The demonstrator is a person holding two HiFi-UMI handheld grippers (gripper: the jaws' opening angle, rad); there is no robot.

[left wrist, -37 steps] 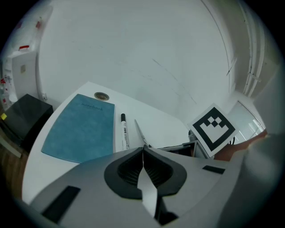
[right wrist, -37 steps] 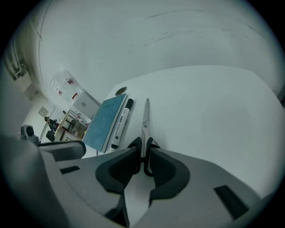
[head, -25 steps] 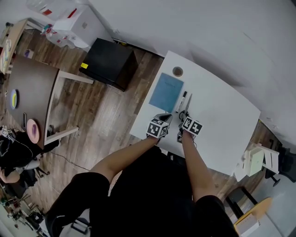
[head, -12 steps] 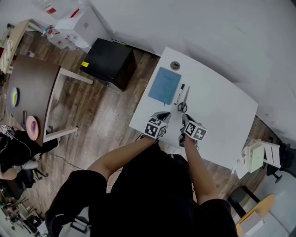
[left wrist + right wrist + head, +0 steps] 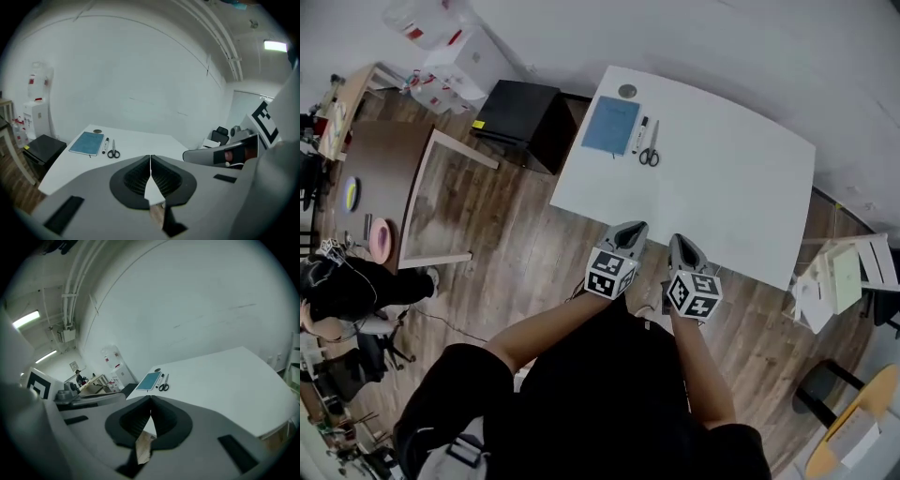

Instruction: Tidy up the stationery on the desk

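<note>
An office-like room: white desk (image 5: 722, 187), black cabinet (image 5: 521, 118), wood-plank floor (image 5: 511, 248), bare white walls (image 5: 140, 70).

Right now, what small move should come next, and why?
Probably just rest: the notebook, marker, scissors and tape roll lie together far across the desk, and the left gripper and right gripper are shut, empty, away from them.
</note>
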